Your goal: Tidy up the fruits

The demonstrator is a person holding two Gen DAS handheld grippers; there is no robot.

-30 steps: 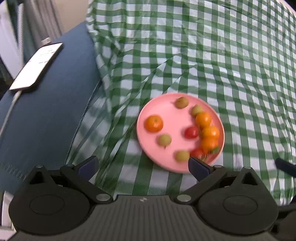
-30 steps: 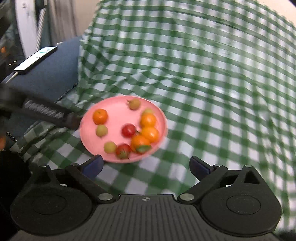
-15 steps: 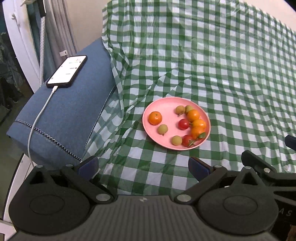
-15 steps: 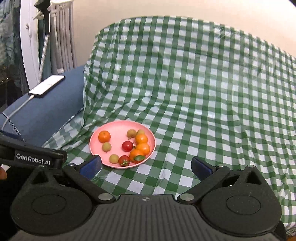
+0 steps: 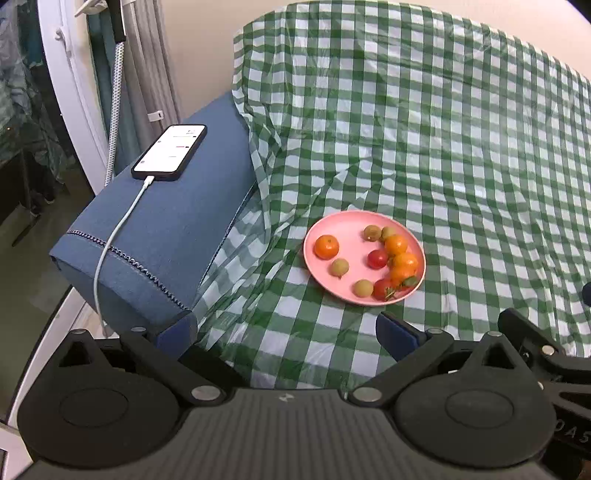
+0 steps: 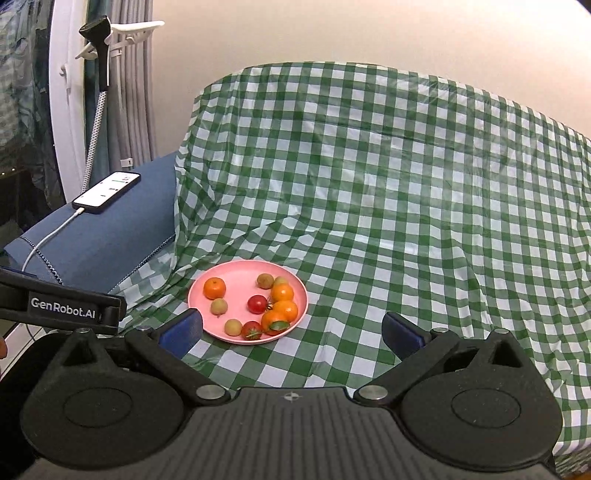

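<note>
- A green-and-white checked cloth is covering the seat and back of a sofa; the right wrist view is showing its draped top edge against a plain wall, which the left wrist view is mostly cutting off.
- A blue armrest is sitting at the cloth's left edge; the left wrist view is showing its stitched front end and the floor below, while the right wrist view is showing only its top and side.
- The left gripper is hovering near the front of the seat with its jaws spread wide and nothing between them; in the right wrist view only a black bar of it lettered "GenRobot.AI" is appearing at the left edge.
- The right gripper is also hanging released and empty; in the left wrist view a black part of it is poking in at the lower right.
- A pink plate is lying on the cloth ahead of both grippers, well apart from their tips.
- A phone with a lit screen is resting on the armrest, a white cable trailing from it down the front.
- The fruits are all lying on the plate: one orange fruit alone on the left, three orange ones clustering on the right, two red tomatoes, and four small yellowish-brown fruits scattered between.
- The right wrist view alone is showing a black clamp head on a white frame.
</note>
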